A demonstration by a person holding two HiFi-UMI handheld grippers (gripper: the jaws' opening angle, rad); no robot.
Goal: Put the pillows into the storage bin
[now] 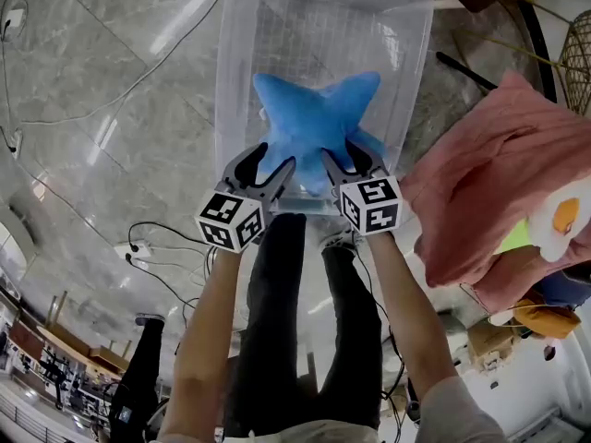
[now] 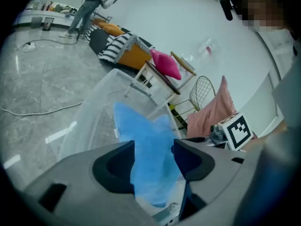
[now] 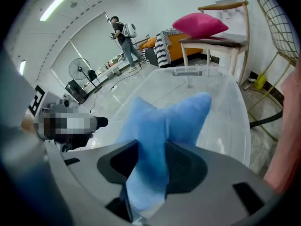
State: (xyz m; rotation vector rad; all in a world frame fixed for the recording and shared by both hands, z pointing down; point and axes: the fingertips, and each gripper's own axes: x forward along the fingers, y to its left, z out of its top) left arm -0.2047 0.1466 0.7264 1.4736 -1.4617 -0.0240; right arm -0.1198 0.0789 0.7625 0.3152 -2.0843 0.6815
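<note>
While both tongs reach over the near rim of the clear plastic storage bin [image 1: 231, 72], the left gripper [image 1: 274, 161] is clenched on one lower point of the blue star-shaped plush pillow [image 1: 314, 118], which is inside the bin walls. The right gripper [image 1: 343, 155] pinches the neighbouring point. Each black-and-white marker cube [image 1: 231, 220] shows square codes, and a pink cloth [image 1: 489, 183] is draped far right.

Glossy grey stone floor [image 2: 37, 79], a white cable [image 2: 33, 113] trailing across it; beyond the fingers [image 3: 188, 166], a wooden chair [image 3: 225, 42], perhaps a striped sofa [image 3: 162, 44], white walls [image 2: 178, 18].
</note>
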